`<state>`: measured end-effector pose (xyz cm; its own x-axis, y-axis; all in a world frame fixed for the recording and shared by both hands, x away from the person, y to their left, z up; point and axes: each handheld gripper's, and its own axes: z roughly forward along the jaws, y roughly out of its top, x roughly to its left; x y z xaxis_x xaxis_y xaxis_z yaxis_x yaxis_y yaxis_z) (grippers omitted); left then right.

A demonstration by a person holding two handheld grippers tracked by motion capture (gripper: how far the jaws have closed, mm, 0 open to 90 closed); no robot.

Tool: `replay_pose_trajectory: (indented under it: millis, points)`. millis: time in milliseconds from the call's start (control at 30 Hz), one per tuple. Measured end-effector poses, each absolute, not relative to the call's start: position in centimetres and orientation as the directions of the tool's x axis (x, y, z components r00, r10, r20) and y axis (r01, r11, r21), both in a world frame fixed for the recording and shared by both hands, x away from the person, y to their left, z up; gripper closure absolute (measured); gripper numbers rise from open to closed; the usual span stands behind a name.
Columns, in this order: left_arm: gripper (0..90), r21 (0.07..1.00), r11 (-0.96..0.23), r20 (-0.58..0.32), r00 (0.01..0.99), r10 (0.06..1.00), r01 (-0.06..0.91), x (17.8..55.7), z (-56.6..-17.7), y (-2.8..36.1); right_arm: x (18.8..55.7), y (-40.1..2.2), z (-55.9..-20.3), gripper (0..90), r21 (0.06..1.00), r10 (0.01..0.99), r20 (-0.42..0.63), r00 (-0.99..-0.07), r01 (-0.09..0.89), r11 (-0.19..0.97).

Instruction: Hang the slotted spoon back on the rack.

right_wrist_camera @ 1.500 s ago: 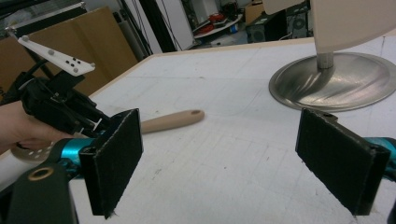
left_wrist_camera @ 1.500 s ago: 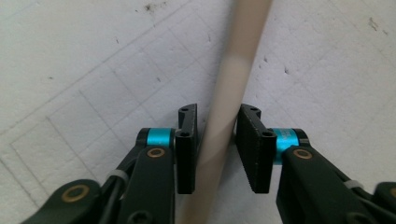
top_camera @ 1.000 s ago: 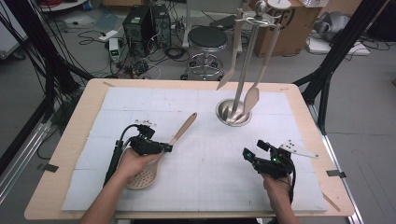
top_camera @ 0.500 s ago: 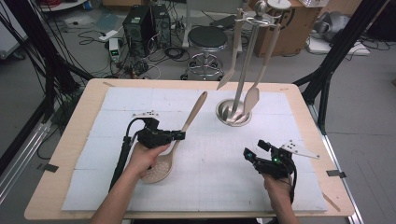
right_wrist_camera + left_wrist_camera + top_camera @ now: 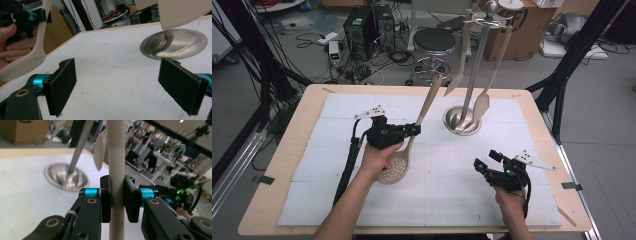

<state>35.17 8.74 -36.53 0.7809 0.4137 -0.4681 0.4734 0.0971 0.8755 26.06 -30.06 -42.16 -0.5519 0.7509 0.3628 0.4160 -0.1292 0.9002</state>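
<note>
My left gripper [image 5: 413, 129] [image 5: 117, 197] is shut on the handle of a cream slotted spoon [image 5: 398, 164] [image 5: 116, 157], held off the white mat with its handle tilted up toward the rack. Its perforated bowl hangs low by the person's left hand [image 5: 15, 63]. A steel utensil rack [image 5: 468, 75] stands on a round metal base [image 5: 460, 121] [image 5: 65, 177] [image 5: 175, 43] at the back, with two cream utensils hanging from it [image 5: 483, 102]. My right gripper [image 5: 484, 162] [image 5: 125, 87] rests open low over the mat at the front right, nothing between its pads.
A white mat [image 5: 437, 200] covers the wooden table [image 5: 292, 130]. Behind the table stand a black stool [image 5: 433, 42], computer cases and loose cables on the floor. A black frame leg [image 5: 567, 75] rises at the right.
The left gripper has lifted the slotted spoon off the mat and carried it toward the rack, swinging the handle more upright. The right gripper has stayed put.
</note>
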Motion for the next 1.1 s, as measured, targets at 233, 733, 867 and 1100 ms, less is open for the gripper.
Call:
replay_pose_trajectory:
  millis: [233, 733, 867, 1100]
  points:
    - [78.0, 0.881, 0.154, -0.471, 0.791, 0.390, 0.448, 36.5, -35.3, 7.5, 26.1, -30.1, -42.2, 14.5, 0.898, 0.749, 0.369, -0.550, 0.417, -0.136]
    - [77.9, 0.889, 0.258, -0.449, 0.836, 0.317, 0.379, 39.8, -30.9, 4.4, 26.2, -30.3, -42.3, 14.4, 0.895, 0.748, 0.378, -0.546, 0.421, -0.145]
    - [77.9, 0.891, 0.249, -0.444, 0.842, 0.307, 0.380, 40.8, -30.1, 3.7, 26.2, -30.4, -42.3, 14.5, 0.897, 0.747, 0.378, -0.547, 0.417, -0.149]
    - [77.9, 0.869, 0.278, -0.483, 0.828, 0.287, 0.410, 42.7, -29.7, 3.6, 26.1, -30.6, -42.2, 14.4, 0.896, 0.748, 0.381, -0.543, 0.417, -0.154]
